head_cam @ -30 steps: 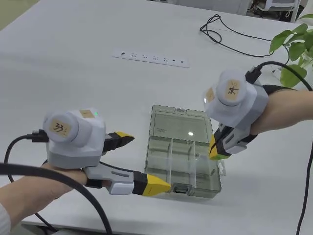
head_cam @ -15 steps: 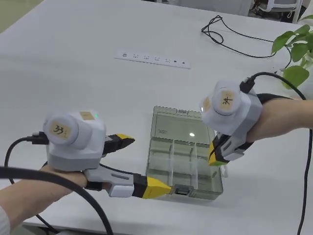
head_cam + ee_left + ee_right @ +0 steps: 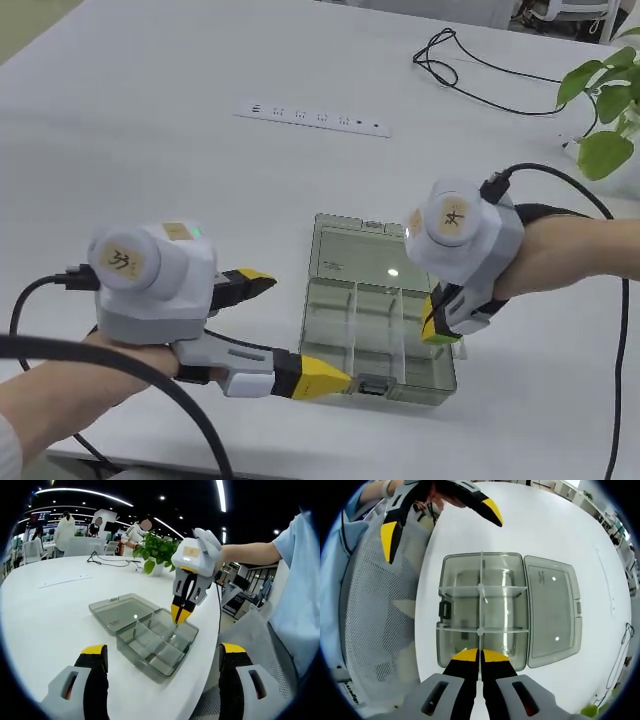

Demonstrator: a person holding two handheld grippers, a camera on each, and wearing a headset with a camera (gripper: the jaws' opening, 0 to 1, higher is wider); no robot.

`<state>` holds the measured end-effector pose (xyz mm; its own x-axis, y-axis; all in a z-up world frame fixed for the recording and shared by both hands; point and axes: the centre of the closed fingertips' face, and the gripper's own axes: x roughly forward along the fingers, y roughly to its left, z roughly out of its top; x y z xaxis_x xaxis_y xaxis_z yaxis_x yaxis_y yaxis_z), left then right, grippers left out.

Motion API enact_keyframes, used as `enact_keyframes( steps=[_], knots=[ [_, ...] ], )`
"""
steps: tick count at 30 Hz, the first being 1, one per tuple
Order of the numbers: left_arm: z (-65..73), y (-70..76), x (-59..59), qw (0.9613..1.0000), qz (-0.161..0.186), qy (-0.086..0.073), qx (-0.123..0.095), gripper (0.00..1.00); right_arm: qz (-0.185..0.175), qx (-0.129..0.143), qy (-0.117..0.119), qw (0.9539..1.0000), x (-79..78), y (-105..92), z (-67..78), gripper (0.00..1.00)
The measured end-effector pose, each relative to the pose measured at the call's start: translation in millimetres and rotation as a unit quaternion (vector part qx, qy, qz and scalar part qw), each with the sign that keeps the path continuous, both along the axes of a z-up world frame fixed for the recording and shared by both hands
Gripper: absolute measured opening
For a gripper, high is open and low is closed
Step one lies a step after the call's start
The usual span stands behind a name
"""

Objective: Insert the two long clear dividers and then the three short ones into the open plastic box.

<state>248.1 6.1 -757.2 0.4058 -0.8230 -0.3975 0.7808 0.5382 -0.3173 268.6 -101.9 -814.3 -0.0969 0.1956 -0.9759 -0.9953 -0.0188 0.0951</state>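
Observation:
The open clear plastic box (image 3: 400,385) lies near the table's front edge, its lid (image 3: 365,255) flat behind it. Clear dividers cross its tray (image 3: 455,607). My right gripper (image 3: 437,330) points down into the tray's right end. In the right gripper view the right gripper (image 3: 480,655) is shut on a thin clear divider (image 3: 481,605), seen edge-on and running across the tray. My left gripper (image 3: 290,328) hovers open just left of the box, holding nothing. From the left gripper view, the left gripper (image 3: 162,655) faces the box (image 3: 150,645) and the right gripper (image 3: 180,616).
A white power strip (image 3: 315,117) lies further back on the white table. A black cable (image 3: 470,65) loops at the far right beside a green plant (image 3: 605,100). The table's front edge runs just below the box. People stand in the background (image 3: 135,532).
My right gripper has sunk a little lower toward the box's right end with the divider. The left gripper has stayed where it was.

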Motion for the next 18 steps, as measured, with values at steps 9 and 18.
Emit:
enact_keyframes(
  steps=[9,18],
  knots=[
    [1.0,-3.0,0.0,1.0000,-0.004,-0.003,-0.002,0.94,0.011,-0.009,-0.012,0.9998,-1.2,-1.0,-5.6,0.03],
    [3.1,1.4,1.8,1.0000,-0.001,-0.007,0.001,0.94,0.025,0.013,-0.037,0.9989,1.0,-4.4,-9.4,0.12]
  ],
)
